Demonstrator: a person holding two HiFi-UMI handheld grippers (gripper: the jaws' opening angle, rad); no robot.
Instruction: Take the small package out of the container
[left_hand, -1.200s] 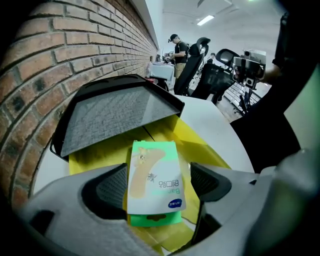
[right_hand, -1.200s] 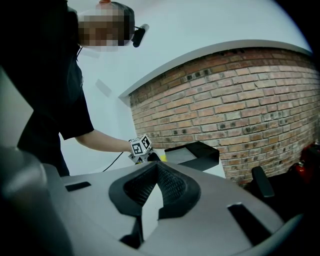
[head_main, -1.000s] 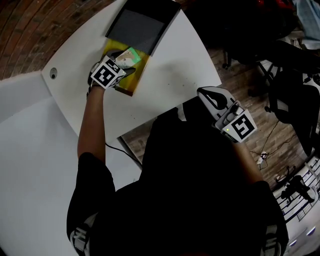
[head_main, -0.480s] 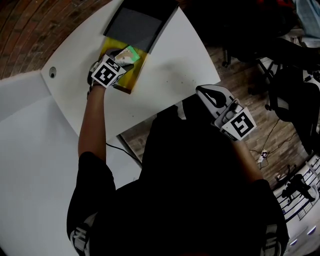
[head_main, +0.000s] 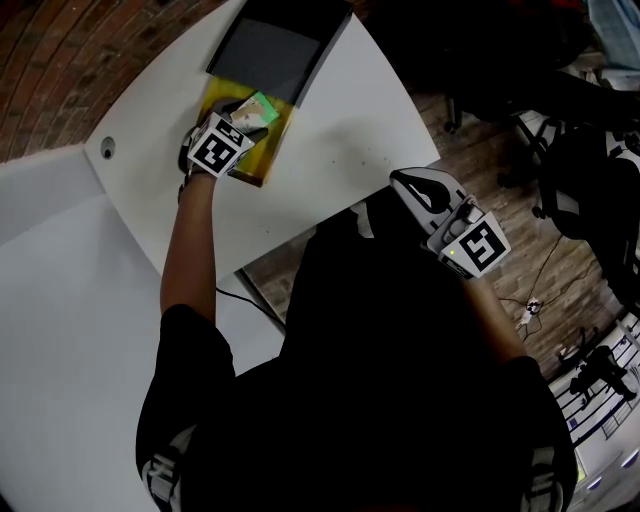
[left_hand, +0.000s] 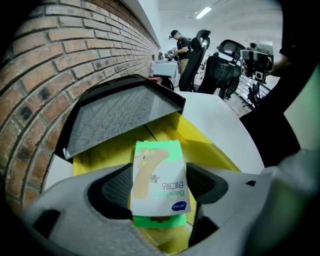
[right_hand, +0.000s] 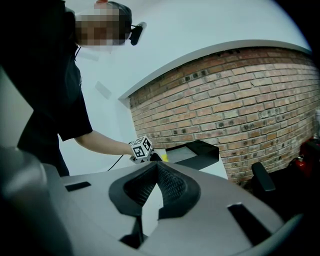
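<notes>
A small green-and-white plaster package (left_hand: 159, 177) stands upright between the pads of my left gripper (left_hand: 159, 187), and both pads press on its sides. It is just above the open yellow container (left_hand: 200, 145), whose dark lid (left_hand: 115, 115) is tilted back toward the brick wall. From the head view, the left gripper (head_main: 245, 115) is over the container (head_main: 262, 160) with the package (head_main: 258, 106) at its tips. My right gripper (head_main: 410, 185) hangs off the table's near edge, with its pads meeting at the tips (right_hand: 159, 167) and nothing between them.
The white table (head_main: 340, 130) has a round cable hole (head_main: 107, 148) at its left. A brick wall (left_hand: 60, 60) runs behind the container. Office chairs (left_hand: 222, 65) and a person (left_hand: 181, 45) are far behind. Wooden floor (head_main: 480, 190) lies to the right.
The left gripper has edged slightly over the container and closed on the package. The right gripper has drifted a little to the left.
</notes>
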